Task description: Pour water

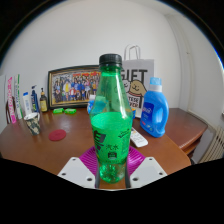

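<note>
Tool (112, 172) clamps green bottle (110, 120), black cap on, upright above wooden tabletop (45, 148). Blue detergent jug (152, 107) near tabletop's far edge.

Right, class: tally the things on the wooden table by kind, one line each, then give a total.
Green plastic bottle with black cap, between the fingers: 1
Blue plastic detergent jug: 1
Framed group photo: 1
White paper bag with dark lettering: 1
Small red round lid: 1
Total: 5, leaving out the small bottles beside the photo, too small to count.
</note>
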`<state>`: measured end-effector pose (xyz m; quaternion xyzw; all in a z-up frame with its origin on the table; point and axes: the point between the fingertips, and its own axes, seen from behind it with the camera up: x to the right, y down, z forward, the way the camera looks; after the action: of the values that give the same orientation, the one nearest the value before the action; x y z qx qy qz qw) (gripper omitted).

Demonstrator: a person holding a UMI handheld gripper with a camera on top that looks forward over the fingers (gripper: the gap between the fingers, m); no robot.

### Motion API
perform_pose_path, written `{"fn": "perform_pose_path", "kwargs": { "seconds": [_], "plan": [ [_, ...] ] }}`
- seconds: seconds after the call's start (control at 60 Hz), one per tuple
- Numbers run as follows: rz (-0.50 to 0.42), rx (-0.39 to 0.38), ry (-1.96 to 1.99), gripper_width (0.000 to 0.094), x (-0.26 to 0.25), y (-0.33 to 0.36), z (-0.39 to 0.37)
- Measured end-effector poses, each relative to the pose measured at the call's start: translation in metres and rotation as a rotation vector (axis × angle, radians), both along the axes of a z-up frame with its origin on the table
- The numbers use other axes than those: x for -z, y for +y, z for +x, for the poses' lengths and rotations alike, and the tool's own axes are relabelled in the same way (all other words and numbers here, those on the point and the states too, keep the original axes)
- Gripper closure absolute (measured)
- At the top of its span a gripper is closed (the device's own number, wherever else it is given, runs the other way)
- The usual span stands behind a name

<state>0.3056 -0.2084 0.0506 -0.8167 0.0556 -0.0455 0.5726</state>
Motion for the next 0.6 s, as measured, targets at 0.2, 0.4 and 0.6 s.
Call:
{"fn": "perform_pose_path", "kwargs": {
  "seconds": [0.2,0.4,0.6],
  "plan": [
    [-0.015,0.043,-0.083,0.0598,-0.016,0.008,0.004],
    [-0.015,0.085,-0.277,0.0599,-0.079,0.032,-0.003],
    [-0.051,0.069,-0.640,0.0599,-0.142,0.076,-0.052]
  ]
}}
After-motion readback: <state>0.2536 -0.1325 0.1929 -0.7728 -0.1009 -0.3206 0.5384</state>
